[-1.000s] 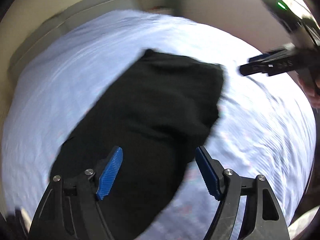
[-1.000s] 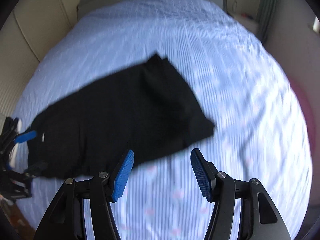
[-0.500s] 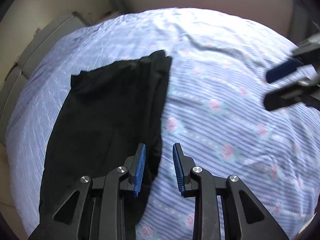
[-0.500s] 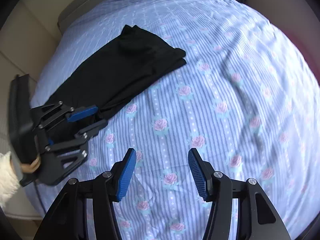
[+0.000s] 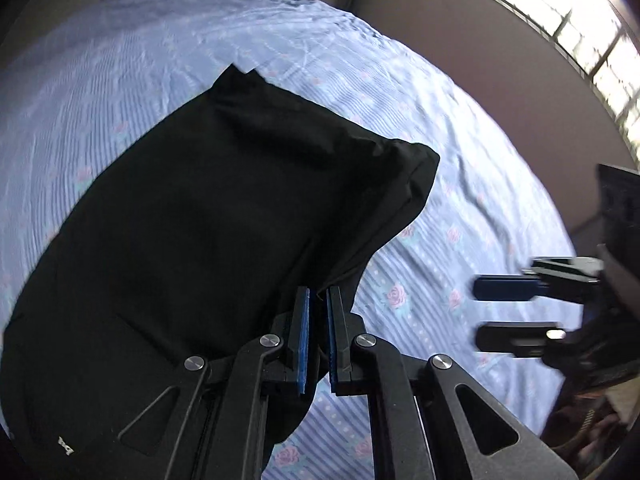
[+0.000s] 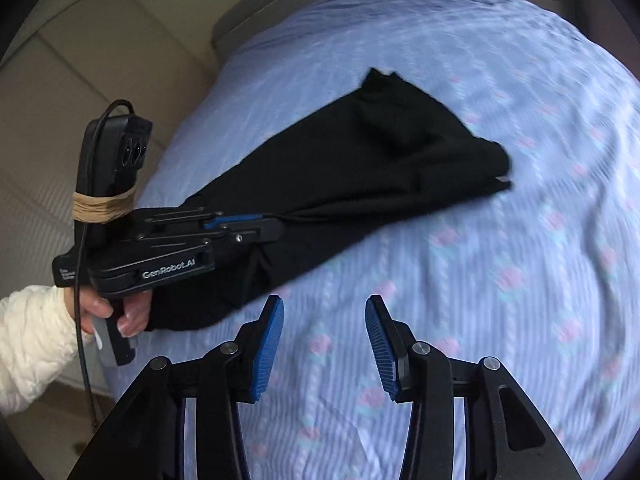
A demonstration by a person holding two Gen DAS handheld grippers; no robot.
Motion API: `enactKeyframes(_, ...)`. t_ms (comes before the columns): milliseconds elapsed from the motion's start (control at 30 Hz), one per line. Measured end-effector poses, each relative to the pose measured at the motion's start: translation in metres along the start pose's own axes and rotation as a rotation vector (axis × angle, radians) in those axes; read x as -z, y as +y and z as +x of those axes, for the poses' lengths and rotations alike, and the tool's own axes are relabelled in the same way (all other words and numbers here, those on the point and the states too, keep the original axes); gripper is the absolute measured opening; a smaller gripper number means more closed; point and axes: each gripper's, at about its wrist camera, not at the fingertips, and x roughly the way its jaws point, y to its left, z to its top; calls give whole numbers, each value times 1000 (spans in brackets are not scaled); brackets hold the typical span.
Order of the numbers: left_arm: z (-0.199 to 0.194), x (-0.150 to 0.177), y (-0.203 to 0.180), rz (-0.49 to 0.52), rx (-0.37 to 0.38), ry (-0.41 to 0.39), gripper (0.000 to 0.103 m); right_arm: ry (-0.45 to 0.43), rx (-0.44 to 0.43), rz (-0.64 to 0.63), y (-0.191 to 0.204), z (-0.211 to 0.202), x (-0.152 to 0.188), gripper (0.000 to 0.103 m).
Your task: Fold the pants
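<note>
Pale walls and a bright window (image 5: 576, 20) bound the room; a bed (image 6: 500, 240) covered in a blue striped sheet printed with pink roses fills most of both views. Black pants (image 5: 208, 216) lie across the sheet, folded lengthwise into a long band that runs from the near left side of the bed toward its middle. The far end of the band is bunched and slightly raised, with a small pale tag at its outer corner.

Left gripper (image 5: 318, 300): jaws drawn together on the near long edge of the pants, with dark cloth pinched between the blue pads. A taut crease runs from the fingertips into the fabric. A hand (image 6: 116, 312) in a white knitted sleeve (image 6: 32, 340) holds this tool by its grip. A black cable runs down from the camera unit, which is bound to the tool with tan tape.

Right gripper (image 6: 324, 308): jaws apart and closing, with nothing between them. Only bare sheet shows in the gap. Its fingertips hang above the sheet just beside the near edge of the pants, without touching the cloth. In the left wrist view this gripper (image 5: 476, 312) shows blurred at the right edge, well apart from the pinched fabric.
</note>
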Motion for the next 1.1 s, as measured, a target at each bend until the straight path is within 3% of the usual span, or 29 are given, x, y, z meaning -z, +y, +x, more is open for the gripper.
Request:
enactKeyframes(133, -27, 7, 13, -66, 8, -42, 31, 45, -52, -49, 8, 25, -21, 44)
enactKeyframes(300, -47, 49, 31, -113, -157, -31, 35, 102, -46, -51, 8, 46, -25, 44)
enactKeyframes(433, -71, 92, 60, -274, -256, -32, 45, 129, -8, 24, 5, 44, -15, 44)
enactKeyframes(567, -111, 151, 90, -484, -354, -83, 59, 92, 125, 175, 29, 27, 5, 45)
enactKeyframes(733, -138, 196, 130, -616, -360, -104, 59, 77, 173, 218, 90, 33, 23, 45)
enactKeyframes(867, -156, 215, 174, -676, -355, -186, 59, 94, 154, 122, 137, 51, 19, 45)
enactKeyframes(1000, -160, 214, 218, -688, -317, -257, 59, 71, 178, -25, 171, 76, -1, 45)
enactKeyframes(1100, -150, 205, 246, -705, -275, -287, 59, 26, 221, -56, 175, 84, -21, 45)
